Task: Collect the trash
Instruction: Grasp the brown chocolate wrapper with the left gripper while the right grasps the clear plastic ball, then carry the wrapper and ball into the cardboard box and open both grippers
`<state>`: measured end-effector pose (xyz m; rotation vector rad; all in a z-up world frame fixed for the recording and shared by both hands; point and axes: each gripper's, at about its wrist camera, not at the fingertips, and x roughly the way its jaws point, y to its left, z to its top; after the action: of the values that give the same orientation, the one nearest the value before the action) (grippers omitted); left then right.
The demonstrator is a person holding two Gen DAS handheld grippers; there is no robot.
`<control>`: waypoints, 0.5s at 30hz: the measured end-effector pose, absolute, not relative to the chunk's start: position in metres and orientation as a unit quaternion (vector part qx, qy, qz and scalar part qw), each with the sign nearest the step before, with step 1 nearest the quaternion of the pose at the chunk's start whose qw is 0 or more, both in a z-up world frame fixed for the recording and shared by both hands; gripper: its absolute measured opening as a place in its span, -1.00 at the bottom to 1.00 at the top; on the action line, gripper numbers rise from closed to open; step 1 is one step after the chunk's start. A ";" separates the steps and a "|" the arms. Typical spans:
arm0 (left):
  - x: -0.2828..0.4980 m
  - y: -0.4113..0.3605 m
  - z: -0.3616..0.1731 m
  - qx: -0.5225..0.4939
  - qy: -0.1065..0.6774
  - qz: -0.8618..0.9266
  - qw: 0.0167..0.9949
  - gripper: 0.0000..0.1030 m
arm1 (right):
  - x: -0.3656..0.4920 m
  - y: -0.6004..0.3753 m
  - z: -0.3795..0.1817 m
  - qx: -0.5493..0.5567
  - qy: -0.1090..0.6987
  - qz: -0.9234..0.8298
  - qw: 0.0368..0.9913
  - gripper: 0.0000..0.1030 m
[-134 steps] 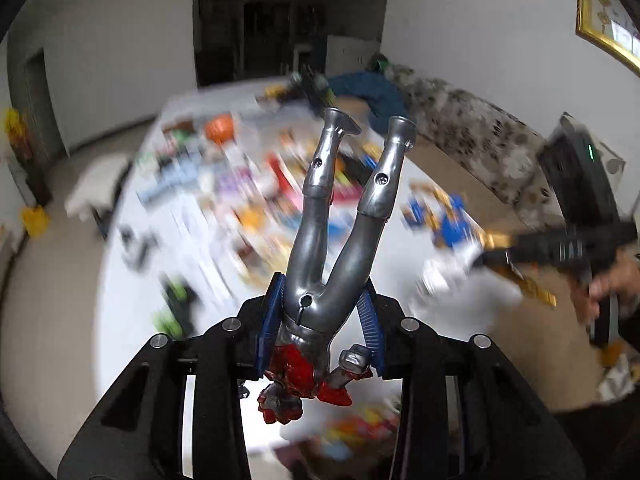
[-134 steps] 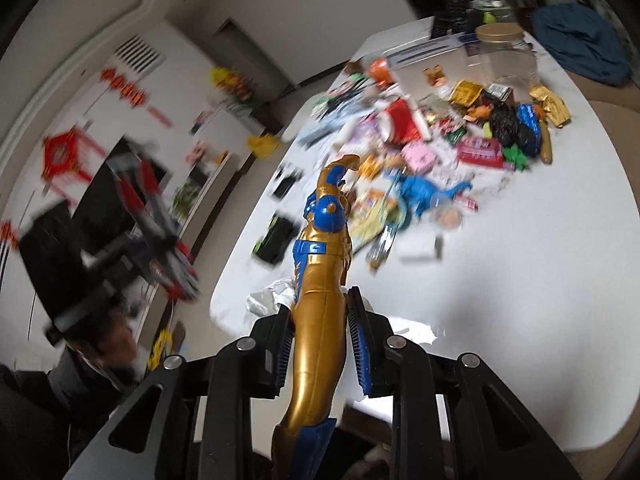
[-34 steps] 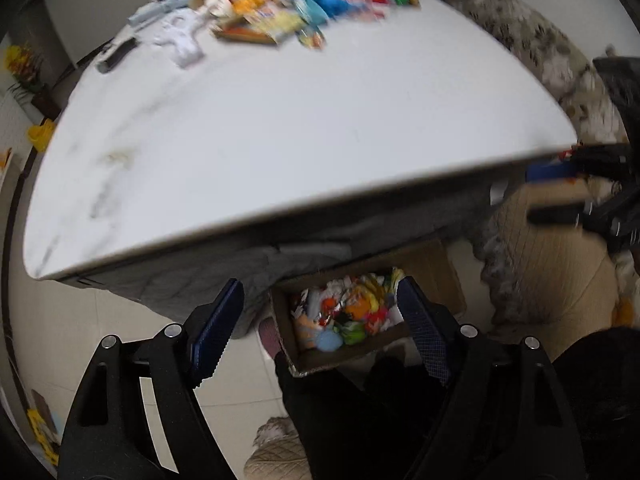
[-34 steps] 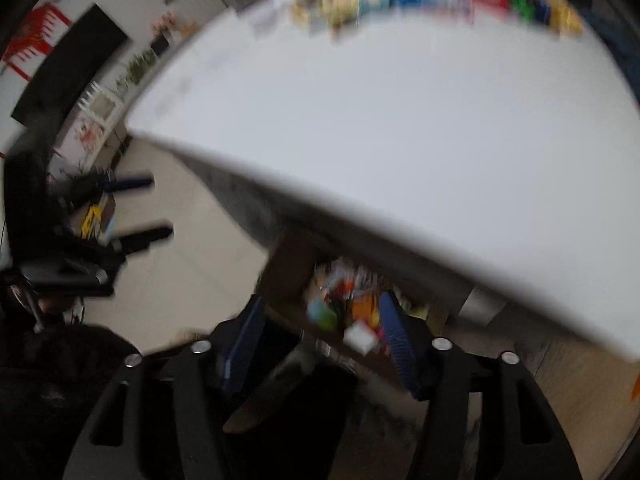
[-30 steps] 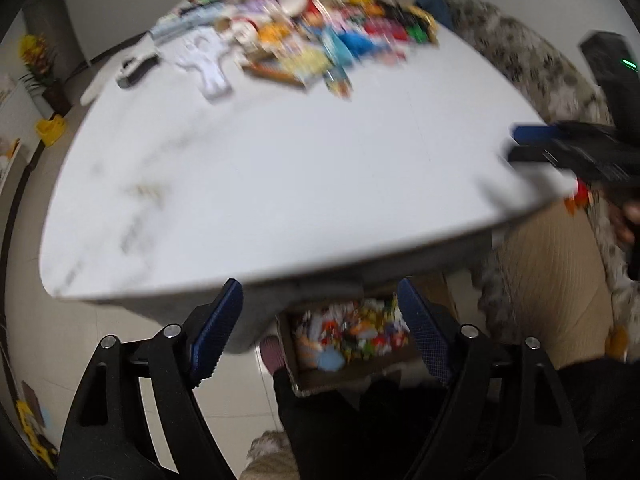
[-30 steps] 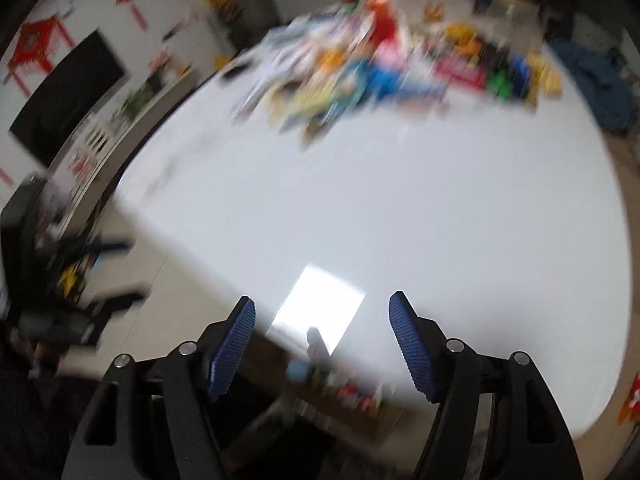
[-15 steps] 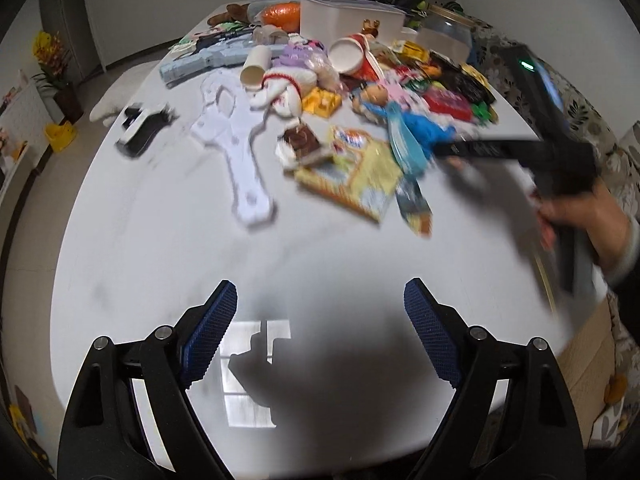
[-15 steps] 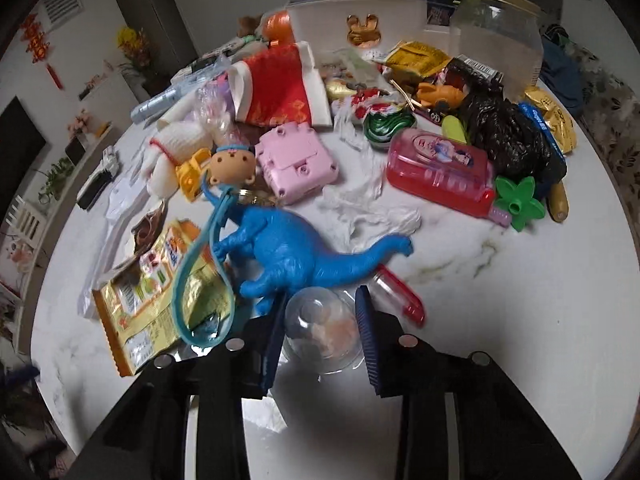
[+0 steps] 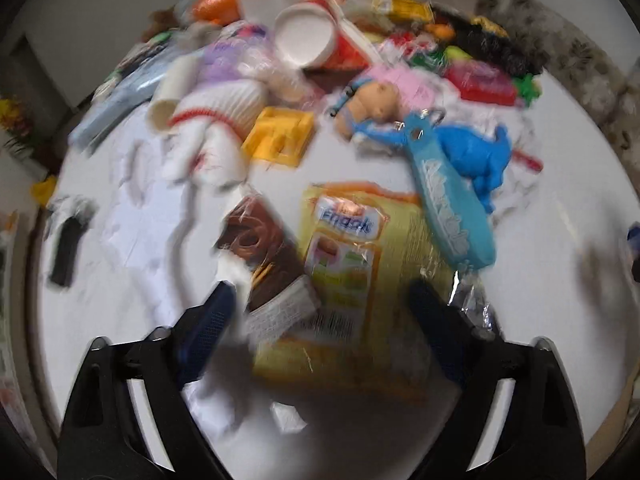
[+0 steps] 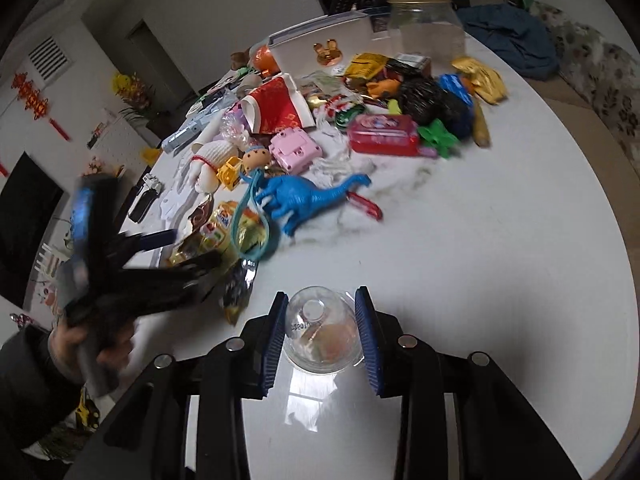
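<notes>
White marble table (image 10: 500,240) carries everything, its far half heaped with toys and wrappers. Over the near edge the right gripper (image 10: 322,334) is clamped on a clear plastic capsule (image 10: 320,330), both blue pads pressing its sides, something orange inside it. The left gripper (image 9: 320,320) hangs above the left side of the heap, its jaws wide and opening, with a brown snack wrapper (image 9: 264,252) and a yellow snack bag (image 9: 360,264) lying between the fingers but not pressed; the view is blurred. Across the bag's far corner lies a light blue strap (image 9: 452,208), and beyond it a blue toy dinosaur (image 10: 304,198), a doll head (image 10: 256,158), a pink box (image 10: 294,150) and a yellow block (image 9: 280,136). Farther back a red paper cup (image 10: 280,110) lies on its side, empty. At the far edge stand a white lidded tub (image 10: 320,52) and a clear jar (image 10: 426,28) with a tan lid, seemingly empty.
</notes>
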<state>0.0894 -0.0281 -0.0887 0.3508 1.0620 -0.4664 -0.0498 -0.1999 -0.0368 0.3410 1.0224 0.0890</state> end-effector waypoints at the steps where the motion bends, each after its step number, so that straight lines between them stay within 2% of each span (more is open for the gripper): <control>1: 0.093 -0.030 -0.089 0.160 0.502 -0.231 0.818 0.75 | -0.053 -0.200 -0.037 0.168 0.488 0.044 0.856 -0.33; 3: 0.097 -0.031 -0.087 0.146 0.499 -0.240 0.820 0.42 | -0.060 -0.200 -0.037 0.174 0.487 0.044 0.855 -0.33; 4: 0.095 -0.031 -0.084 0.150 0.488 -0.248 0.823 0.11 | -0.061 -0.200 -0.036 0.175 0.486 0.043 0.855 -0.33; 5: 0.093 -0.030 -0.082 0.151 0.485 -0.251 0.824 -0.46 | -0.063 -0.200 -0.036 0.179 0.484 0.043 0.856 -0.33; 6: 0.094 -0.025 -0.079 0.145 0.482 -0.241 0.830 -0.66 | -0.064 -0.200 -0.036 0.184 0.482 0.044 0.855 -0.33; 8: 0.100 -0.002 -0.071 0.065 0.505 -0.263 0.820 -0.86 | -0.066 -0.199 -0.035 0.190 0.480 0.044 0.855 -0.33; 9: 0.100 0.005 -0.066 0.043 0.504 -0.259 0.823 -0.88 | -0.066 -0.199 -0.035 0.193 0.480 0.048 0.854 -0.33; 10: 0.098 0.013 -0.056 0.030 0.498 -0.251 0.830 -0.98 | -0.066 -0.198 -0.034 0.192 0.480 0.050 0.855 -0.33; 15: 0.064 0.042 -0.005 0.010 0.458 -0.238 0.856 -0.98 | -0.068 -0.190 -0.018 0.176 0.470 0.082 0.861 -0.33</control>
<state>0.0638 0.0419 -0.0047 0.0221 0.9631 -0.5010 -0.0684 -0.1899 -0.0184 0.3692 0.9864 0.1717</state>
